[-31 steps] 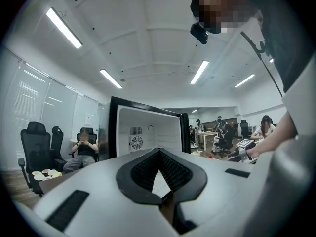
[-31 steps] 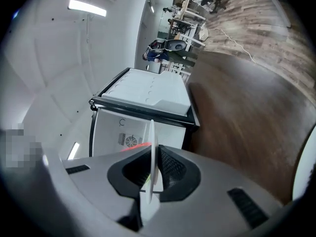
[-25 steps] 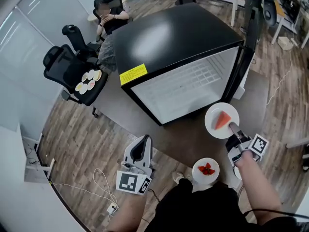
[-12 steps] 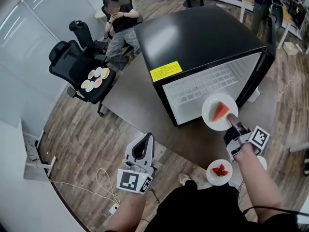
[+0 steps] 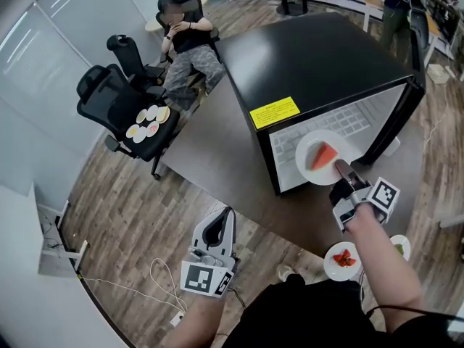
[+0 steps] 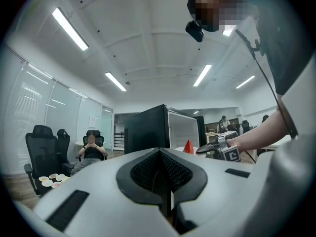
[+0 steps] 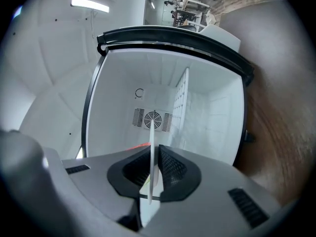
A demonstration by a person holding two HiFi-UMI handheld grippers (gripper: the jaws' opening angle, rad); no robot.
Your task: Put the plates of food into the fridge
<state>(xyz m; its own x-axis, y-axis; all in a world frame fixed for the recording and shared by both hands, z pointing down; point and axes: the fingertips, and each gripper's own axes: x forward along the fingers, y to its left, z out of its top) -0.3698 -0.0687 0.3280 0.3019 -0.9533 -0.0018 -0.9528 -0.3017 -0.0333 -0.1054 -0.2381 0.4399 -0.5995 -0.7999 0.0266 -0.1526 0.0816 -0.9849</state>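
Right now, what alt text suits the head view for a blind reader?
The right gripper holds a white plate with a watermelon slice by its rim, at the open black fridge. The left gripper is shut and empty; a plate of strawberries sits at lower right.

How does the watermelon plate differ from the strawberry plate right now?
The watermelon plate is clamped by its rim in the right gripper, held at the open fridge; the strawberry plate lies lower down, ungripped. The watermelon plate carries one wedge; the strawberry plate several small pieces. Both are round, white, with red fruit.
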